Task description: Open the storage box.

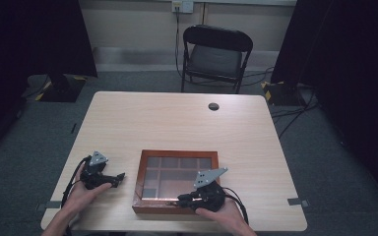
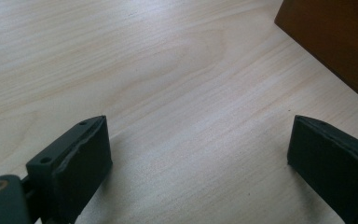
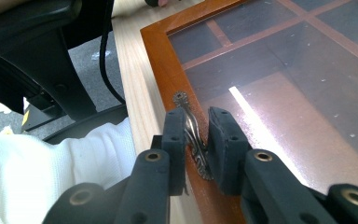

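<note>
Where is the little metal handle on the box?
The metal handle sits on the near front edge of the wooden box, between the jaws of the right gripper. In the high view, that is toward the box's right front corner.

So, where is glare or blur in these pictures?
Right gripper view: a bright streak of glare on the glass lid, and the metal handle is sharp. Left gripper view: the near tongs are soft. High view: dim, dark at both sides.

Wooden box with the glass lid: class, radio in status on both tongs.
Right tongs closed around metal handle on wooden box. Left tongs open, empty, beside box on table. Lid down, nothing blocking.
</note>
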`<state>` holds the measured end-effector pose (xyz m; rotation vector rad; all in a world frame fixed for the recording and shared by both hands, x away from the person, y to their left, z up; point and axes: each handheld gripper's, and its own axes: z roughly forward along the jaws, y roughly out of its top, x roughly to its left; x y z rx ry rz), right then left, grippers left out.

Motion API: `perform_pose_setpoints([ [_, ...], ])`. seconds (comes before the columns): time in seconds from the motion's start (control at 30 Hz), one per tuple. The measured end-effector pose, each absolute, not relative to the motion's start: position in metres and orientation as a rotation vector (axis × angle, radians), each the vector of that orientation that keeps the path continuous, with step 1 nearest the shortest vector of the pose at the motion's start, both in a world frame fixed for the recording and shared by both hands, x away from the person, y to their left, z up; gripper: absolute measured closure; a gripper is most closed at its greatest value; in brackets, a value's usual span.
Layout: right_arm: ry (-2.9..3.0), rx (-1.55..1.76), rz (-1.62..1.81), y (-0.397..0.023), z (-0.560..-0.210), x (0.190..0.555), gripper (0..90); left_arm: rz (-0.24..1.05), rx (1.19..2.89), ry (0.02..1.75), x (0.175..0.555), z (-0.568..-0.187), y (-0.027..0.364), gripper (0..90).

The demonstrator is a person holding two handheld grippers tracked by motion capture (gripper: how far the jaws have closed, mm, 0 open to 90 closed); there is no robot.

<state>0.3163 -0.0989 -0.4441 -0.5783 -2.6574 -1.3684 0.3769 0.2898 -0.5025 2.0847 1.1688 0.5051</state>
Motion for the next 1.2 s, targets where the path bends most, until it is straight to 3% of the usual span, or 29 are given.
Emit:
perform_pose_setpoints([
  [0.87,-2.678,-0.523,-1.384,-0.0926,-0.4442,0.3162,82.3,0.502,2.08,1.165,0.3765,-0.5024,0.2906,6.3],
  [1.2,-2.668,-0.536,-1.371,-0.0921,-0.4412,0.3173,82.3,0.49,2.062,1.173,0.3753,-0.5001,0.2931,15.4],
])
